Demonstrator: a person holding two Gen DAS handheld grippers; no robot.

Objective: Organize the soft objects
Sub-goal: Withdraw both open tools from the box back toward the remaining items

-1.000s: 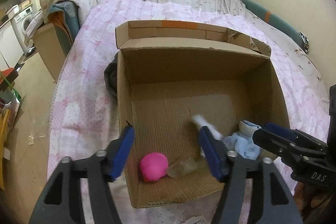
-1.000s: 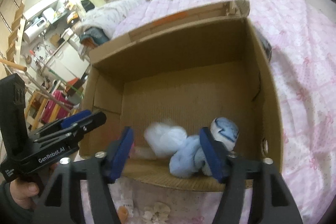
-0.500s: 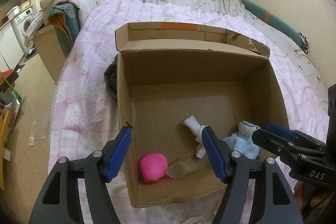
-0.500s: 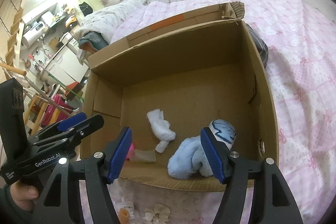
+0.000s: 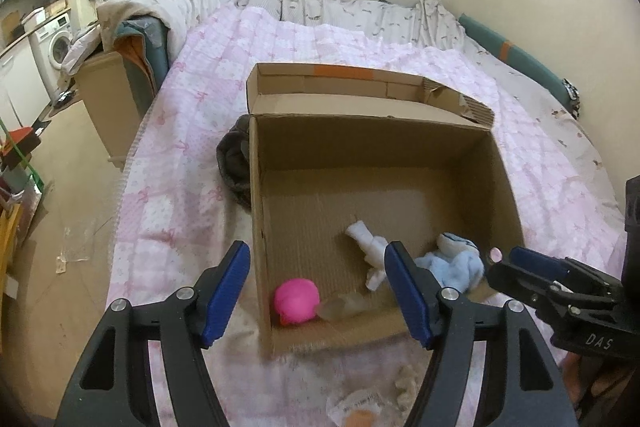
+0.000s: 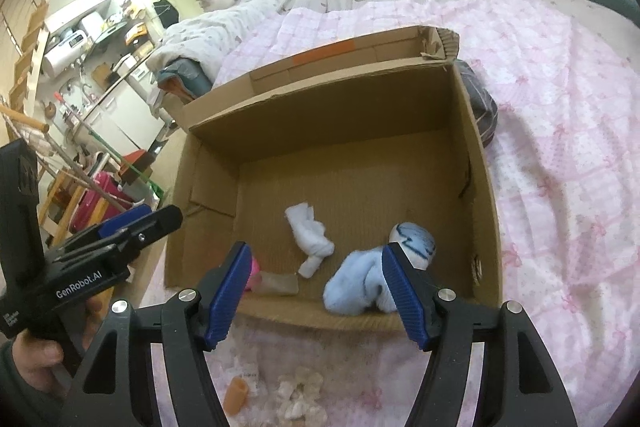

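An open cardboard box stands on a pink quilt. On its floor lie a pink ball, a translucent soft lump, a rolled white cloth and a light blue plush with a blue-striped white head. My left gripper hovers open and empty over the box's near left corner. My right gripper hangs open and empty above the near edge, over the white cloth and the blue plush. Each gripper shows in the other's view, the right gripper beside the left.
A dark grey bundle lies against the box's outer side. On the quilt in front of the box lie an orange piece and crumpled whitish bits. Bedding is piled at the far end. The floor and furniture are left of the bed.
The white cloth, blurred in motion a second ago, has come to rest on the box floor. Both grippers have drawn back and up from the box, still open.
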